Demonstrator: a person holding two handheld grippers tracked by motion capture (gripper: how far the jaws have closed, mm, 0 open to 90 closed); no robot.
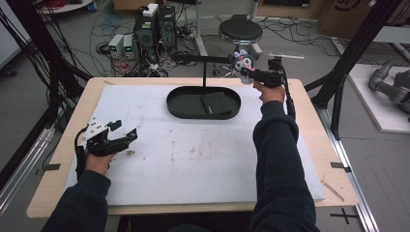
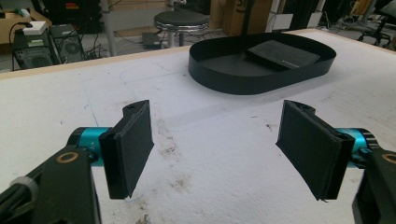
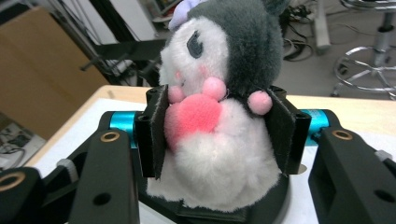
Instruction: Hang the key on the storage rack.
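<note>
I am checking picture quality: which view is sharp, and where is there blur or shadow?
High view: soft, even light. Left gripper view: the oval black tray is crisp, with a faint shadow. Right gripper view: the grey-and-white plush toy is sharp; the background is blurred.

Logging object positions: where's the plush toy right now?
The plush toy is clamped in the right tongs, held above the table's far edge, beyond the black oval tray.

Even indoor light, soft shadows, pics slightly blurry.
</note>
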